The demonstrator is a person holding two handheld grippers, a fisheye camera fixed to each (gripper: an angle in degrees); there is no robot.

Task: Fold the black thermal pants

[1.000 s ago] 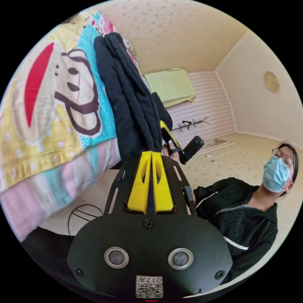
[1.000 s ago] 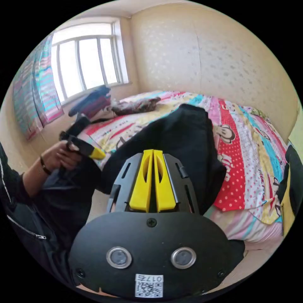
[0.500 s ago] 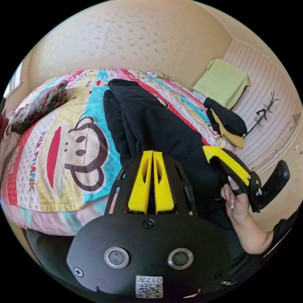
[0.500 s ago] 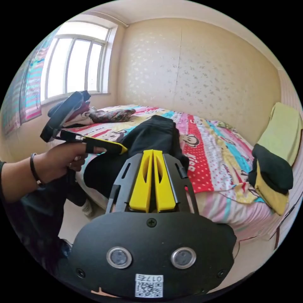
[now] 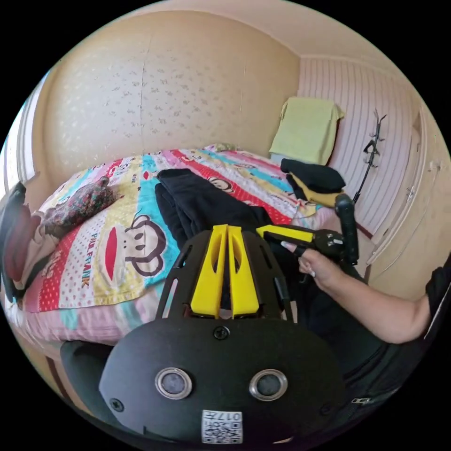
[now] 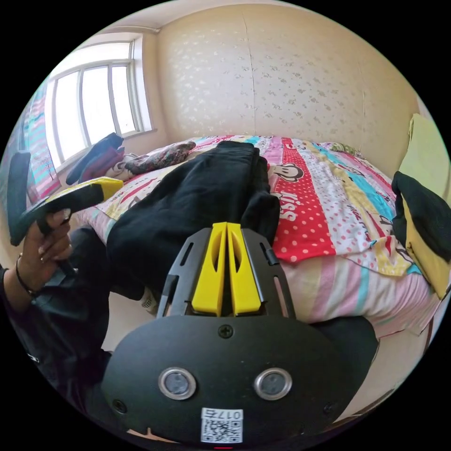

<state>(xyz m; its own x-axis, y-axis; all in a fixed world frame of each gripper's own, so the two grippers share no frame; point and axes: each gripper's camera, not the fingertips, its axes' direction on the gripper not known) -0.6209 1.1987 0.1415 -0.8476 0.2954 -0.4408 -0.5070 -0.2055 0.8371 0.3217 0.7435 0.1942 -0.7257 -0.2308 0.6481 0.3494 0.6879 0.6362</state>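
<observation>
**Q:** Where do the grippers stand relative to the bed?

**A:** Left gripper [image 5: 227,229]: jaws drawn together at the bed's [image 5: 89,300] near edge, over the near end of the black thermal pants [image 5: 206,206]; whether cloth is pinched between them cannot be told. Right gripper [image 6: 227,226]: jaws likewise drawn narrow, tips at the pants' [image 6: 197,197] near end, grip unclear.

**Q:** And the pants themselves?

**A:** They lie lengthwise on the bed's patterned sheet [image 6: 310,211], the near end spilling over the bed's edge, the far end flat toward the wall.

**Q:** Farther back?

**A:** A black-and-yellow garment pile [image 6: 423,225] at the bed's right corner; clothes [image 6: 155,157] at its window side.
</observation>
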